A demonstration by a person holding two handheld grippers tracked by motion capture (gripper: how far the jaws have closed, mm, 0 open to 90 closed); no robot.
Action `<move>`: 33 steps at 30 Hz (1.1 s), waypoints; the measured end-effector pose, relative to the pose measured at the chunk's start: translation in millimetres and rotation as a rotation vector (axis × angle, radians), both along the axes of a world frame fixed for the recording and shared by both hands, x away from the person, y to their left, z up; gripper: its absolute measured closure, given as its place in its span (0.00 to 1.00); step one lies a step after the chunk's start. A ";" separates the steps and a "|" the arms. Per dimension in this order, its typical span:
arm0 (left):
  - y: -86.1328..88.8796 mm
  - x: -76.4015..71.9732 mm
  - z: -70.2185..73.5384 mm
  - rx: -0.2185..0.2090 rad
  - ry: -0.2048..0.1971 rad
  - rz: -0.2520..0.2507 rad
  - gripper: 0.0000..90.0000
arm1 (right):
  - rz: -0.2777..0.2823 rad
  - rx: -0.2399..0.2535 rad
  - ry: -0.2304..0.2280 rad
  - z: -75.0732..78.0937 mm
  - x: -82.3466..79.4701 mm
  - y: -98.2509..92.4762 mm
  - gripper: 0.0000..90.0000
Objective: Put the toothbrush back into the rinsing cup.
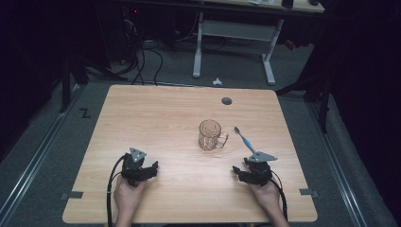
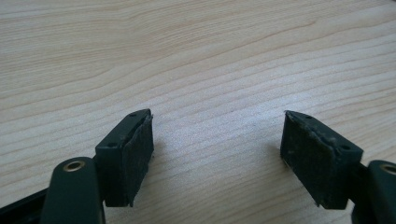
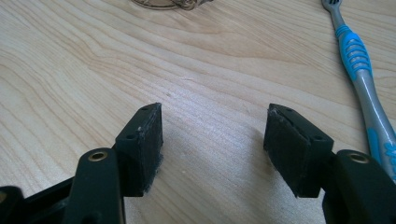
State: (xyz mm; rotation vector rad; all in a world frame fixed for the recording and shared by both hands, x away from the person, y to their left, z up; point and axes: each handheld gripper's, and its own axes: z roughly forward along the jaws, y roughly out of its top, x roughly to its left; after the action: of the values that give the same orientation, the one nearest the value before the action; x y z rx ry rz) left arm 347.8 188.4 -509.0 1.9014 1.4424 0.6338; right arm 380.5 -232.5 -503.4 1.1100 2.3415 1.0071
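Note:
A clear glass mug (image 1: 211,135) stands upright near the middle of the wooden table (image 1: 156,113), handle to the right. Just right of it lies a blue and grey toothbrush (image 1: 244,139), head pointing away from me; its handle (image 3: 369,88) runs along the right edge of the right gripper view, and the mug's base (image 3: 170,3) shows at the top there. My right gripper (image 1: 239,171) rests on the table below the toothbrush, open with bare wood between its pads (image 3: 212,135). My left gripper (image 1: 152,169) rests at the front left, also open and empty (image 2: 217,140).
A round grey cable hole (image 1: 227,100) sits near the table's far edge. Beyond the table are a white desk frame (image 1: 234,42) and cables on the floor (image 1: 142,61). Metal rails run along the floor on both sides.

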 end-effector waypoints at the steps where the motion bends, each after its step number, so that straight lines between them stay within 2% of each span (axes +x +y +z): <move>1: 0.0 0.0 0.0 0.000 0.000 0.000 0.29 | 0.001 0.000 -0.001 0.0 0.0 0.1 0.42; 8: 0.0 0.0 0.0 -0.001 0.000 0.001 0.29 | 0.000 -0.003 -0.002 -0.1 -0.6 0.2 0.43; 14: 0.0 0.0 0.0 -0.001 0.000 0.001 0.29 | -0.019 0.002 -0.003 0.6 -3.1 -1.0 0.54; 21: 0.0 0.1 0.0 -0.001 0.000 0.001 0.29 | -0.040 0.004 -0.014 0.4 -5.2 -3.5 0.61; 29: -0.1 0.1 0.0 -0.001 0.000 0.001 0.29 | -0.040 0.018 -0.011 0.8 -7.1 -7.6 0.68; 33: -0.1 0.0 0.0 -0.001 0.000 0.002 0.29 | -0.024 0.021 -0.026 2.6 -8.6 -7.5 0.71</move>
State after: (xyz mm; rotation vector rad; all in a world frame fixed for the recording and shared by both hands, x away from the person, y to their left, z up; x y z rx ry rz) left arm 347.8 188.3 -509.0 1.8999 1.4445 0.6340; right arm 371.8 -240.0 -500.9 1.1237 2.2967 1.0335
